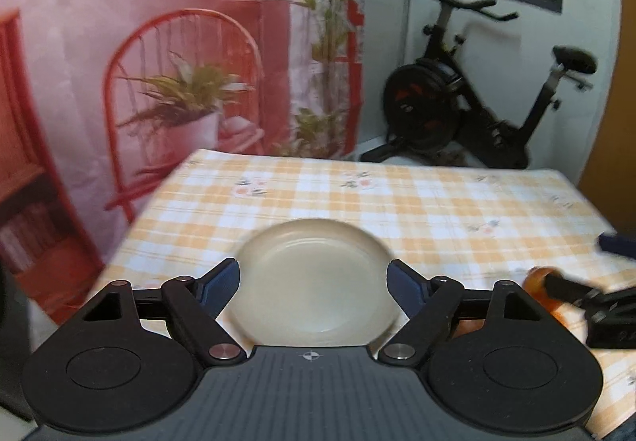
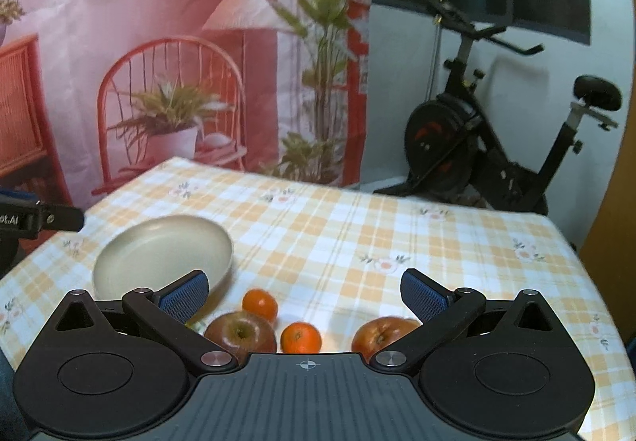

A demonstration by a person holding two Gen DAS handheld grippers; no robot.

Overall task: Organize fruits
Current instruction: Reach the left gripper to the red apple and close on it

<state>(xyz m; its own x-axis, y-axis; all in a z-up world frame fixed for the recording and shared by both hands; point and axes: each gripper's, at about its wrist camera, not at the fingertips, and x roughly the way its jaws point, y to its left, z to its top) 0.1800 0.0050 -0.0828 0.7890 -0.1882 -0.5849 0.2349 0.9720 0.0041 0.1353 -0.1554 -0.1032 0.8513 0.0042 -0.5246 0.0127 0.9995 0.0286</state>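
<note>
An empty cream plate (image 1: 314,282) lies on the checked tablecloth, right in front of my open left gripper (image 1: 313,278), whose jaws stand either side of it. In the right wrist view the plate (image 2: 163,254) is at the left. My right gripper (image 2: 304,292) is open and empty, above two red apples (image 2: 240,333) (image 2: 379,335) and two small oranges (image 2: 260,304) (image 2: 301,337) lying near the table's front edge. An orange (image 1: 536,280) shows at the right of the left wrist view, partly behind the right gripper.
The table (image 2: 397,234) wears an orange-and-white checked cloth with flower prints. Behind it hangs a pink printed backdrop (image 2: 159,43). A black exercise bike (image 2: 497,146) stands at the back right by a white wall.
</note>
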